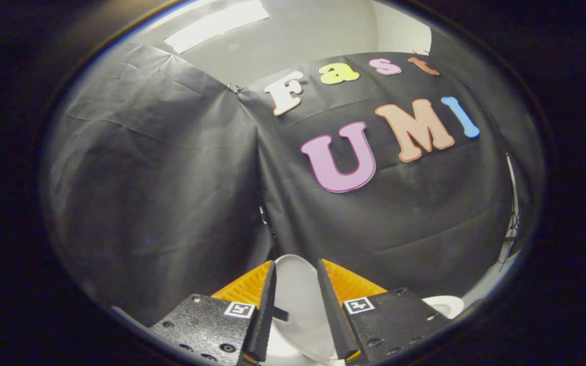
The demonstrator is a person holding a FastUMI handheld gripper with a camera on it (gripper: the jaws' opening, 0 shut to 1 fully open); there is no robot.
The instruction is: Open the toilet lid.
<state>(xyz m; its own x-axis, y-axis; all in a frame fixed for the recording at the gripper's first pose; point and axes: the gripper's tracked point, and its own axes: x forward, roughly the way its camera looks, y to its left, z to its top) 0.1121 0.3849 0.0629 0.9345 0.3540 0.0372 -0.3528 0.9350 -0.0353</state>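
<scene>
Betw. tongs (296,269): 1 toilet lid (298,295), gripped.

Black cloth (171,168) hangs across the back, creased and wrinkled, two sheets meeting at a vertical seam (257,152) down the middle. Small clips (234,88) pinch the sheets together at the seam's top. Above the cloth, pale ceiling (313,35), with a bright light panel (216,24) left of the seam line.

A white toilet rim (445,305) peeks out at four o'clock of the gripper (296,262). Its toilet lid (298,300) stands tilted up between the gripper's parted fingers, with contact unclear.
</scene>
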